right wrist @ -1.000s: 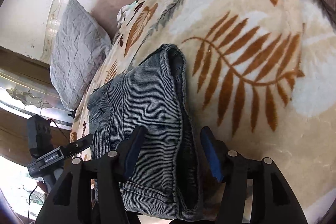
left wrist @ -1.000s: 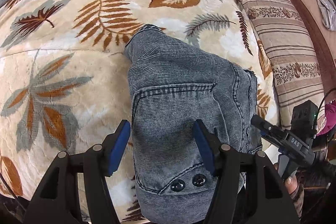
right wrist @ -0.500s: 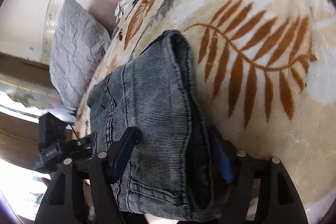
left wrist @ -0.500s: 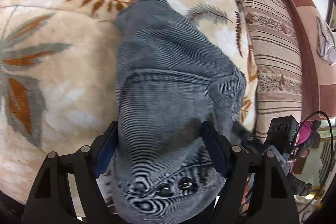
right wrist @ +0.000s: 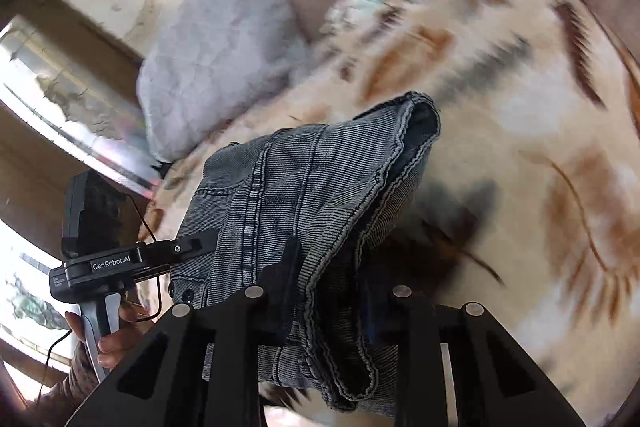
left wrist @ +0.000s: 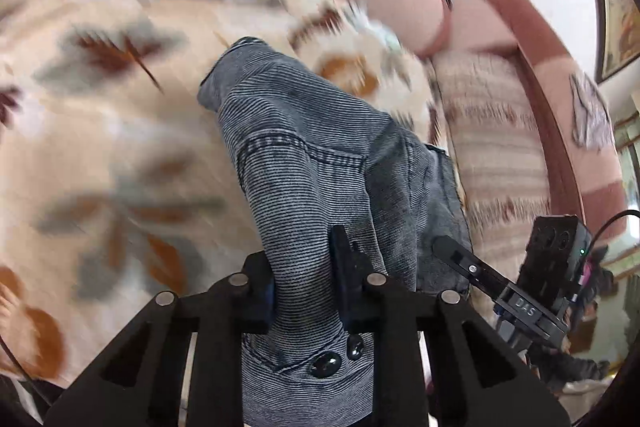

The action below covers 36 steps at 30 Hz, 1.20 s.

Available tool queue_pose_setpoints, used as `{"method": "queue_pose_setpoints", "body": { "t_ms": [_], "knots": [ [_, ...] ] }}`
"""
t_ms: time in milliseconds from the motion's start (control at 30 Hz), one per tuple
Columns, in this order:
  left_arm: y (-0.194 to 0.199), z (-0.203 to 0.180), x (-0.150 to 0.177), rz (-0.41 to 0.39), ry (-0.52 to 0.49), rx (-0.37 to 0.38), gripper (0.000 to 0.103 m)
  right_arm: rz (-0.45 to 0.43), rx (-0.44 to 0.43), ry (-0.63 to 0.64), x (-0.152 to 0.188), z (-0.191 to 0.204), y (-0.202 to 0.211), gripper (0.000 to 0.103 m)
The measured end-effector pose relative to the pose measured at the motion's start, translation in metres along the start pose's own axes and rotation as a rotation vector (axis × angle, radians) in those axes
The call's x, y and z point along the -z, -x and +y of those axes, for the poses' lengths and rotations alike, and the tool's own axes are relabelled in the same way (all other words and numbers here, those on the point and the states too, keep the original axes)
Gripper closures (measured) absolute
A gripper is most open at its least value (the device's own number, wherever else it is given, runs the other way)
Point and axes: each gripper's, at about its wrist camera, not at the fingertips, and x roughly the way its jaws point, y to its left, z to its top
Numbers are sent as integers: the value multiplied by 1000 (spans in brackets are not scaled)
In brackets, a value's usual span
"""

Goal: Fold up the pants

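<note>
Both fingers have just closed and now pinch the folded pants [left wrist: 320, 163]: your left gripper [left wrist: 306, 287] at the buttoned waistband, right gripper [right wrist: 332, 295] on the stacked hem edges. Bundle hangs lifted above the leaf-print blanket [left wrist: 100, 147] on the bed. Denim looks soft, thick, moderately heavy; expect sag between grips. Keep hold through all layers.

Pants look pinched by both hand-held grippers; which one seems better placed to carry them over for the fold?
Neither clearly: left hand-held gripper and right hand-held gripper each clamp the pants.
</note>
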Motion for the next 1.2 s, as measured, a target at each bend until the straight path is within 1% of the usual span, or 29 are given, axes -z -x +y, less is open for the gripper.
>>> {"method": "queue_pose_setpoints", "body": {
  "t_ms": [33, 67, 100, 133, 167, 200, 233, 267, 300, 333, 367, 400, 433, 467, 533, 567, 600, 633, 667, 700, 733, 800, 833, 900, 967, 1067, 1200],
  "knots": [
    [3, 5, -6, -19, 6, -15, 81, -8, -16, 16, -7, 9, -7, 76],
    [7, 16, -15, -44, 16, -47, 76, -14, -24, 33, -15, 18, -16, 75],
    [6, 25, -19, -56, 20, -89, 71, -15, -22, 46, -20, 25, -25, 73],
    [4, 32, -23, -63, 21, -138, 70, -12, -3, 63, -23, 30, -37, 73],
    [-1, 44, -27, -62, 21, -230, 70, 0, 60, 88, -27, 35, -56, 73],
    [-6, 52, -29, -47, 23, -285, 68, 9, 103, 95, -28, 36, -65, 73],
    [-9, 60, -29, -30, 32, -319, 67, 35, 172, 102, -29, 35, -80, 73],
    [-8, 67, -27, -25, 40, -320, 64, 48, 199, 102, -27, 33, -84, 73],
    [-7, 70, -25, -29, 44, -317, 57, 52, 224, 95, -26, 29, -86, 73],
    [-3, 75, -21, -48, 46, -332, 53, 45, 241, 90, -23, 27, -85, 69],
    [1, 74, -18, -68, 35, -363, 46, 37, 258, 94, -21, 26, -81, 63],
    [5, 73, -15, -92, 13, -394, 43, 35, 287, 102, -20, 27, -77, 43],
    [8, 68, -10, -120, -20, -428, 41, 34, 338, 111, -18, 28, -73, 23],
    [13, 62, -4, -158, -65, -475, 38, 28, 387, 122, -16, 32, -67, 17],
    [20, 54, 4, -213, -127, -511, 36, 7, 428, 148, -8, 40, -53, 3],
    [24, 47, 13, -243, -163, -529, 31, 5, 443, 155, -5, 42, -49, 0],
    [27, 45, 19, -250, -176, -535, 22, 6, 460, 164, -2, 46, -46, 0],
    [30, 42, 27, -255, -185, -536, 20, 16, 476, 179, 4, 51, -41, 0],
    [33, 40, 34, -260, -192, -523, 20, 18, 484, 195, 10, 55, -38, 0],
    [33, 38, 36, -265, -198, -515, 20, 5, 493, 207, 13, 58, -35, 0],
    [36, 34, 46, -284, -217, -509, 20, -22, 506, 229, 20, 62, -30, 0],
    [40, 28, 59, -309, -252, -533, 20, -69, 522, 273, 35, 72, -19, 0],
    [41, 26, 67, -309, -266, -546, 20, -82, 531, 287, 41, 76, -15, 0],
    [41, 23, 79, -286, -284, -541, 20, -100, 552, 306, 50, 82, -8, 0],
    [43, 21, 90, -265, -279, -522, 20, -111, 564, 327, 58, 87, -1, 0],
    [49, 18, 101, -276, -255, -514, 20, -135, 594, 356, 68, 94, 7, 0],
    [55, 14, 106, -272, -249, -552, 20, -142, 612, 389, 79, 100, 13, 0]
  ]
}}
